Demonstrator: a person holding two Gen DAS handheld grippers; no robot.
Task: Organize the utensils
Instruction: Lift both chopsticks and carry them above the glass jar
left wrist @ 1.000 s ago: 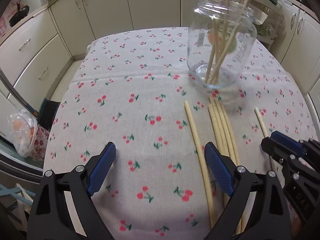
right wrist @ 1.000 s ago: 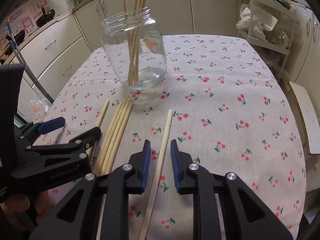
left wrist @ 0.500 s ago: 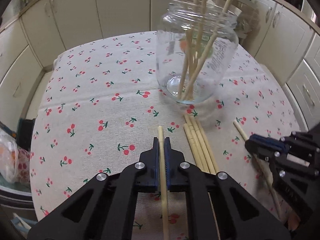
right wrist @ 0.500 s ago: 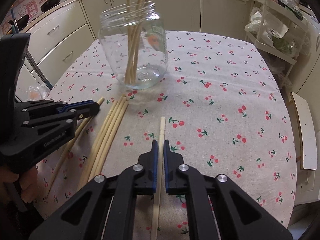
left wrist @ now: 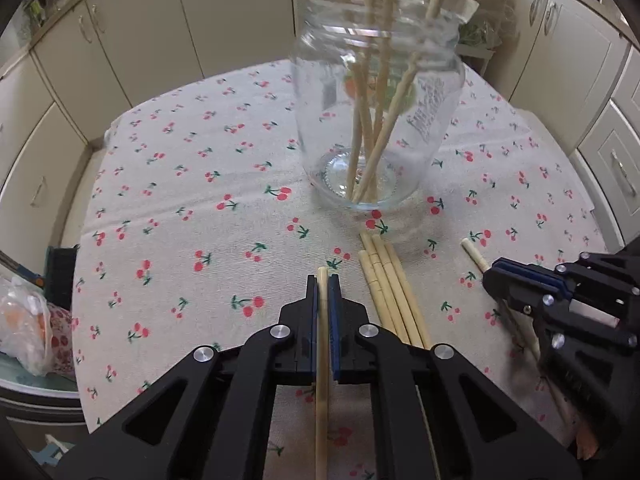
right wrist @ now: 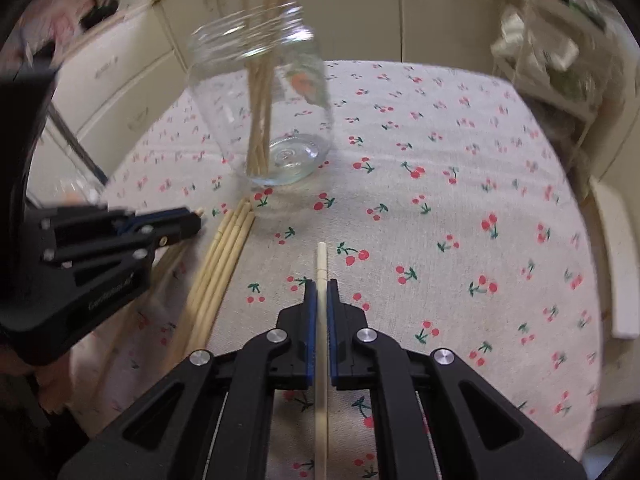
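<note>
L gripper (left wrist: pixel 322 280) & R gripper (right wrist: pixel 320 284) both clamped tight, pointing steeply down, side by side.

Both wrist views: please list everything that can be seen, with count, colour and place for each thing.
glass jar: one, clear, upright on the tablecloth beyond the loose chopsticks.
chopsticks in the jar: several, pale wood, leaning inside; exact count unclear.
loose chopsticks: about four, pale wood, lying side by side on the cloth between the two grippers.
tablecloth: one, off-white with red cherries, covering the table.
cabinets: several doors, cream, behind the table.
plastic bag: one, clear with orange contents, beside the table at the left edge.
left gripper: black with blue pads, jaws shut on one chopstick.
right gripper: black with blue pads, jaws shut on another chopstick.
</note>
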